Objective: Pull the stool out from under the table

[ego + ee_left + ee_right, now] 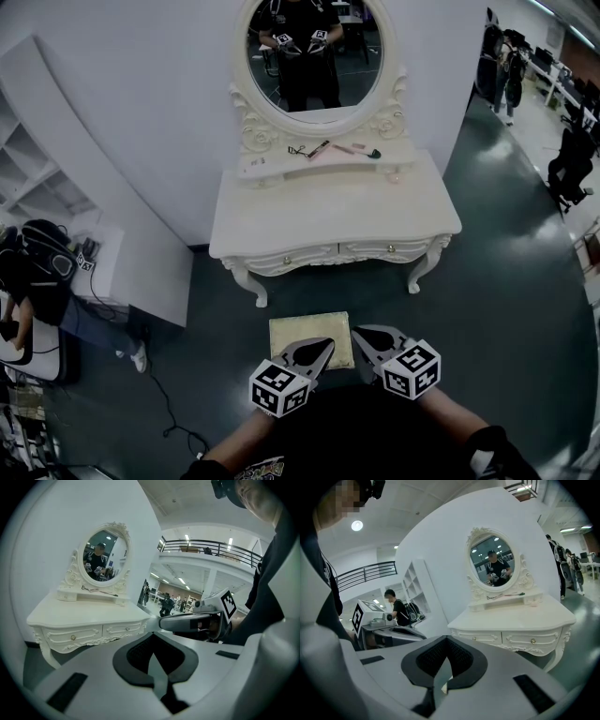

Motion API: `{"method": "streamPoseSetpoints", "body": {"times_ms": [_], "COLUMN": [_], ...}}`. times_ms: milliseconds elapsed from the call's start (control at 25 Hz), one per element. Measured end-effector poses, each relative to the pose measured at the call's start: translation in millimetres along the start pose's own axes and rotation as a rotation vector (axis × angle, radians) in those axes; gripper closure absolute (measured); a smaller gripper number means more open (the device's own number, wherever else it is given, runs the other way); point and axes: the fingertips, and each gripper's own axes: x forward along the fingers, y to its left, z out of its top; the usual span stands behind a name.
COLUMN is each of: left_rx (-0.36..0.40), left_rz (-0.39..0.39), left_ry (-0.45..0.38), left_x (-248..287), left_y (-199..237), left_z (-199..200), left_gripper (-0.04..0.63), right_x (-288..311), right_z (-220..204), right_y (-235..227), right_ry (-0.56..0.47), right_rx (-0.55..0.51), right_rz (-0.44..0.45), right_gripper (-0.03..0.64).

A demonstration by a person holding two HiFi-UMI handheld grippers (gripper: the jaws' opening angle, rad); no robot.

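Claws of left gripper (324, 346) and right gripper (359, 334) sit pressed together, empty, above the stool (298, 337). I judge shut jaws could slip off its cushion.

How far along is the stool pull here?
Done, apparently: the stool stands on open floor before the dressing table, not under it. In hand: nothing; the left gripper and right gripper are shut and empty over its near edge. Nothing looks left.

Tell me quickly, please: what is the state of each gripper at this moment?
Left gripper: closed, holding nothing.
Right gripper: closed, holding nothing.
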Motion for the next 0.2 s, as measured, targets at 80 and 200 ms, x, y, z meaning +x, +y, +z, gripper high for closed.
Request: {"method": "streamPoseSetpoints", "body": {"times_ms": [80,200], "left_rx": [0.004,0.007], "left_rz": [0.001,0.002], "left_ry": [0.0,-0.001], "left_x": [0.6,1.0], "left_y": [-0.1,0.5], "left_z": [-0.1,-0.2], "left_gripper": [0.588,0.588], "right_x": [0.1,0.9], "right_z": [-0.2,-0.4], "right_y": [-0.6,-0.8], "right_ry": [-0.001,-0.002], "right_rx": [0.0,-0.002], "right_rz": [0.001,0.003], "right_gripper": [0.589,0.589]}}
